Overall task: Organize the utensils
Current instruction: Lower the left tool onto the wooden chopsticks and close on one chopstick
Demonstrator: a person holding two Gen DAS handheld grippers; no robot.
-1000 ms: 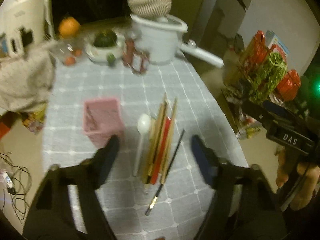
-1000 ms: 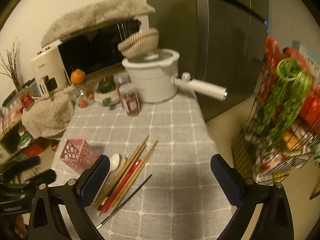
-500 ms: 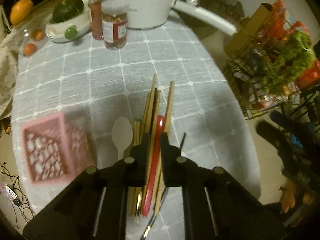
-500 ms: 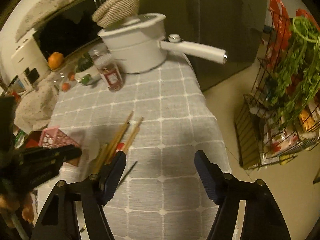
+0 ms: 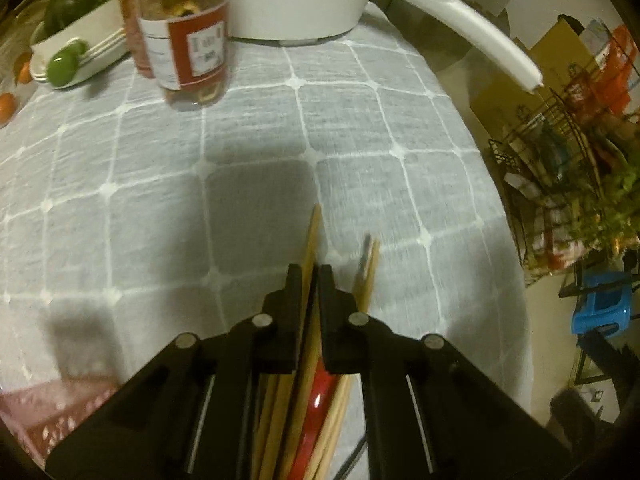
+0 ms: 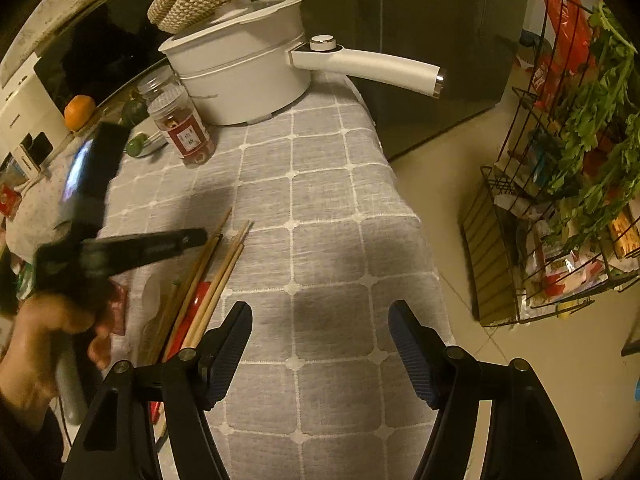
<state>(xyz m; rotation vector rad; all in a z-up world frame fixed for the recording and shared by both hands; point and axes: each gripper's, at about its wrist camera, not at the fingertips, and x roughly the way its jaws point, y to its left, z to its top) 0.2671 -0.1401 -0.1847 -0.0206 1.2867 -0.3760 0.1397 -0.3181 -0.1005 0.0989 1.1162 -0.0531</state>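
A bundle of wooden chopsticks [image 5: 316, 232] [image 6: 218, 268] lies on the grey checked tablecloth with a red spoon [image 5: 316, 394] [image 6: 198, 302] among them. A pale spoon [image 6: 152, 292] lies to their left. My left gripper [image 5: 309, 280] [image 6: 200, 237] is shut and points steeply down over the far end of the bundle. One chopstick shows through the thin slit between its jaws, and the bundle still lies flat. My right gripper [image 6: 322, 344] stands open above bare cloth, just right of the bundle. A corner of the pink basket [image 5: 40, 412] shows at lower left.
At the table's far end stand a white pot [image 6: 240, 76] with a long handle [image 6: 372, 66], a red-labelled jar [image 5: 188, 40] [image 6: 184, 130] and a bowl of green fruit [image 5: 76, 52]. Beyond the right table edge, a wire rack [image 6: 560, 208] holds greens and packets.
The left gripper shut in the air, then came down and forward over the chopsticks. The right gripper narrowed somewhat and sank towards the cloth. The utensils have not shifted.
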